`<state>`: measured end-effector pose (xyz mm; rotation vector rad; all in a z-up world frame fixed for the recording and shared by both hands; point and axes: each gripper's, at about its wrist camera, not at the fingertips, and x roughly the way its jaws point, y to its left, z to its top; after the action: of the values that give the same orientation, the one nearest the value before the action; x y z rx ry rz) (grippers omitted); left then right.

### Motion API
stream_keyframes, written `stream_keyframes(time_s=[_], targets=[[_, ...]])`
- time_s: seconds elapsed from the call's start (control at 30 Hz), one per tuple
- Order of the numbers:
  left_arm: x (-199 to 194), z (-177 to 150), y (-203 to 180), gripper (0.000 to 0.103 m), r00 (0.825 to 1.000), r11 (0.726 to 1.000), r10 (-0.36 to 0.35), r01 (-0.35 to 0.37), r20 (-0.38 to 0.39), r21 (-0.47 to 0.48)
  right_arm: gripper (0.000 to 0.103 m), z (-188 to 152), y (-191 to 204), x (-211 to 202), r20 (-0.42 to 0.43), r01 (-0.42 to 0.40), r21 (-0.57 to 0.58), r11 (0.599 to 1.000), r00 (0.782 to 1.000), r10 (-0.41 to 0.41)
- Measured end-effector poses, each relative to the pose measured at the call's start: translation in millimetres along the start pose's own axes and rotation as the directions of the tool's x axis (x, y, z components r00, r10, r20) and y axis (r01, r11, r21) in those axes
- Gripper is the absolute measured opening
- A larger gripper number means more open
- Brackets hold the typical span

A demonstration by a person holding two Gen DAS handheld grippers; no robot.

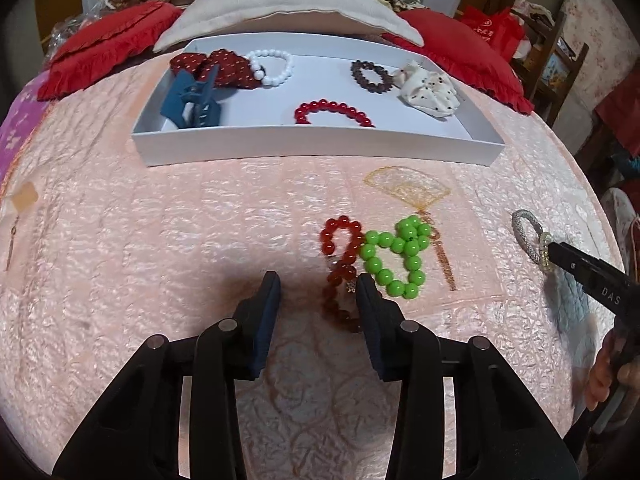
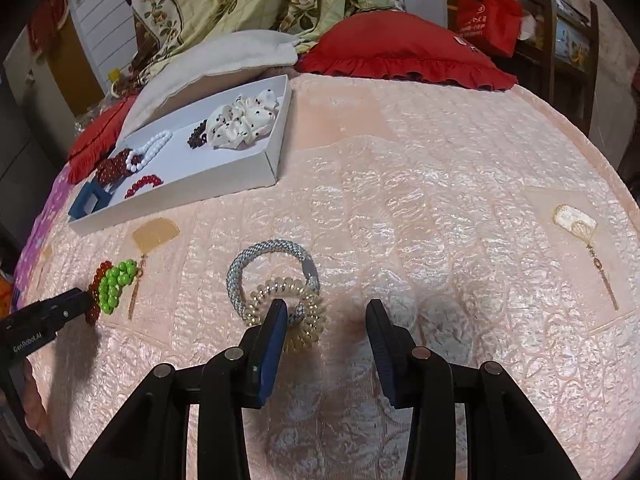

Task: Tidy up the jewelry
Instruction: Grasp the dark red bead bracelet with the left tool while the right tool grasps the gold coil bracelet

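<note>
Nearest my left claw (image 1: 318, 286), low over the pink quilt (image 1: 160, 220), its fingers stand partly apart and grip nothing; the right finger (image 1: 366, 292) touches or covers the amber bead bracelet (image 1: 342, 256), which lies mostly outside the gap. I judge the step is picking that strand up, so I want to shift toward it until the beads sit between both pads, then close low on the quilt without catching the green bead bracelet (image 1: 394, 258) touching its far side. Its loop is squashed long, running away from me toward the white tray (image 1: 312, 142).

My right claw (image 2: 326, 312) is likewise half open and empty; its left finger (image 2: 278, 320) lies over the clear coil hair tie (image 2: 308, 312), which overlaps the silver woven bangle (image 2: 256, 260). That bangle's ring stretches up toward the tray.

Farther off, the tray sits near the quilt's pillow edge, already holding a red bead bracelet (image 1: 334, 111), a white one and scrunchies.
</note>
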<state>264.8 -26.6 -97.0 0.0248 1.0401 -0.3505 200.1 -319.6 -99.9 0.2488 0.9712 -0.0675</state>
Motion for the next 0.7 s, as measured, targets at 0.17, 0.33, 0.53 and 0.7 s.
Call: stream_keyframes(time_s=[0.17,0.33,0.53,0.7], targets=[[3.3,-1.9,-14.1,0.006,1.0,0.998,0.0,0.0,-0.008,0.056,0.022,0.4,1.0,1.2,0.014,-0.012,0.011,1.0,1.0,0.011],[-8.3,-4.7,-14.6,0.006,0.999,0.999,-0.033,0.033,-0.02,0.041,0.009,-1.4,9.0,-2.8,0.012,-0.021,-0.009,1.0,1.0,0.021],[-49.0,-8.1,-6.2,0.006,0.998,0.999,-0.047,0.047,0.04,0.002,0.009,-6.8,11.1,-21.7,0.038,-0.035,-0.005,0.999,0.999,0.036],[-84.1,-12.2,-0.5,0.006,0.994,0.998,-0.052,0.054,0.092,-0.016,0.009,-8.3,14.6,-45.6,0.075,-0.052,-0.006,0.999,0.996,0.053]])
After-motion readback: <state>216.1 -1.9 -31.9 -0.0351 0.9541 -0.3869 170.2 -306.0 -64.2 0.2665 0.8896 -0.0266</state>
